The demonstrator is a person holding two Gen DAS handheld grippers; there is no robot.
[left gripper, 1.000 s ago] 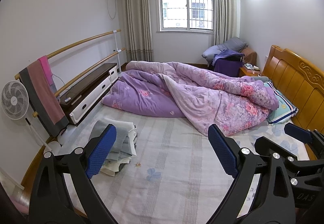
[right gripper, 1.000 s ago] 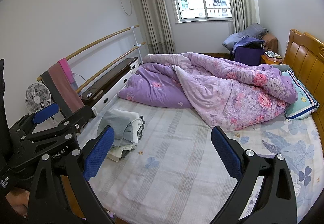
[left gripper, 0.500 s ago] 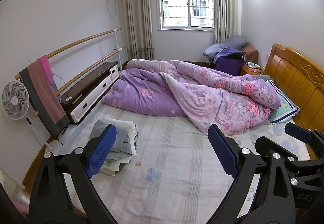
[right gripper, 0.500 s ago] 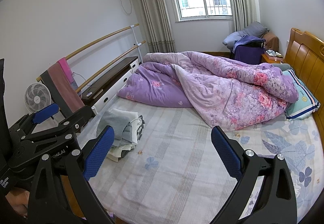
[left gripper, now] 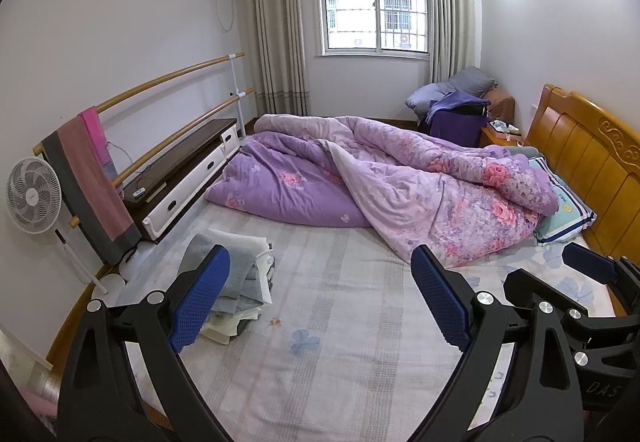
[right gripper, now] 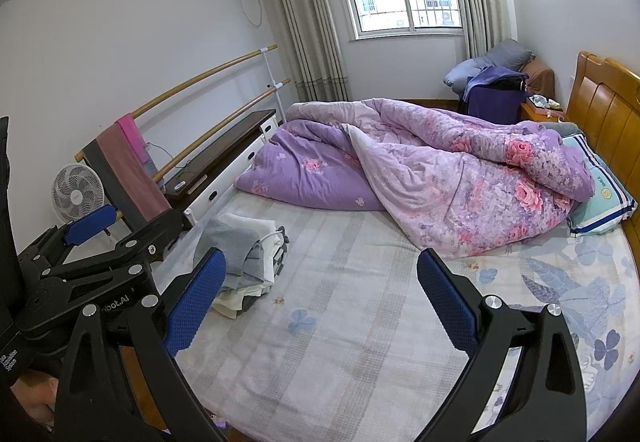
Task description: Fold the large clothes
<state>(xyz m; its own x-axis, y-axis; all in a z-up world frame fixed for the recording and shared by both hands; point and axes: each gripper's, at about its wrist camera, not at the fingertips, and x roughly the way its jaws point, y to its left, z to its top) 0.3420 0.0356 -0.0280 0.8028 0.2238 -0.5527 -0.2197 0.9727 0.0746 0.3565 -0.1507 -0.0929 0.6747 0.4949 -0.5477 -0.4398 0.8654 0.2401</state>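
Observation:
A pile of grey and cream clothes (left gripper: 236, 278) lies at the left edge of the bed (left gripper: 332, 342); it also shows in the right wrist view (right gripper: 248, 258). My left gripper (left gripper: 320, 302) is open and empty, held above the near part of the bed, right of the pile. My right gripper (right gripper: 320, 302) is open and empty, beside the left one. The right gripper shows at the right edge of the left wrist view (left gripper: 580, 282), and the left gripper at the left of the right wrist view (right gripper: 92, 246).
A crumpled purple floral quilt (left gripper: 400, 182) covers the far half of the bed. A pillow (left gripper: 564, 210) lies by the wooden headboard (left gripper: 592, 154). A low cabinet (left gripper: 180, 178), wall rails with towels (left gripper: 88, 170) and a fan (left gripper: 32, 194) stand left.
Both views have shifted very slightly; the grippers stay open and nothing on the bed has moved.

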